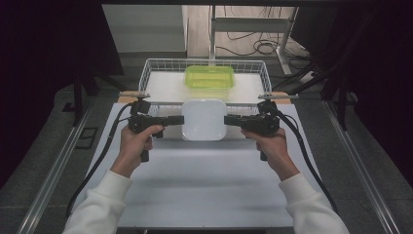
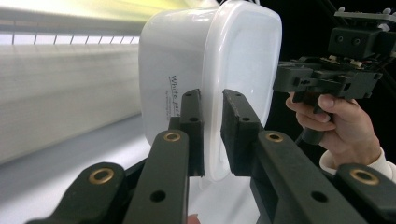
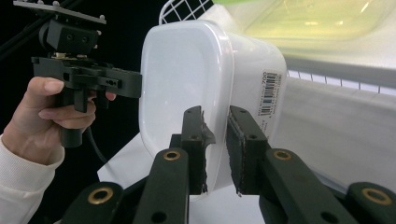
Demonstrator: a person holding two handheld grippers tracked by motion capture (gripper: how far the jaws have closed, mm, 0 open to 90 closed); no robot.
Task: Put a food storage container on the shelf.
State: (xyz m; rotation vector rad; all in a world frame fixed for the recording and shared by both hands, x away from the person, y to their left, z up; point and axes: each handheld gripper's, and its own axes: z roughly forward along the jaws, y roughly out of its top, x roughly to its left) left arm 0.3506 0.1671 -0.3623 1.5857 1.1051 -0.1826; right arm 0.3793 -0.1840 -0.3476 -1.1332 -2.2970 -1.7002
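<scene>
Overhead: white container (image 1: 204, 119) held above table (image 1: 204, 195), just before wire basket (image 1: 146, 73) with green container (image 1: 209, 77); left gripper (image 1: 181, 120) and right gripper (image 1: 227, 120) at opposite rims. Left gripper view: jaws clamped on rim of white container. Right gripper view: jaws clamped likewise, barcode label (image 3: 269, 93) on side wall.

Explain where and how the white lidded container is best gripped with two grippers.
Grip the white container by its protruding lid rim, from opposite sides. The left gripper and right gripper each clamp that thin lip edge-on; the smooth, rounded walls below look too wide and slippery to pinch.
</scene>
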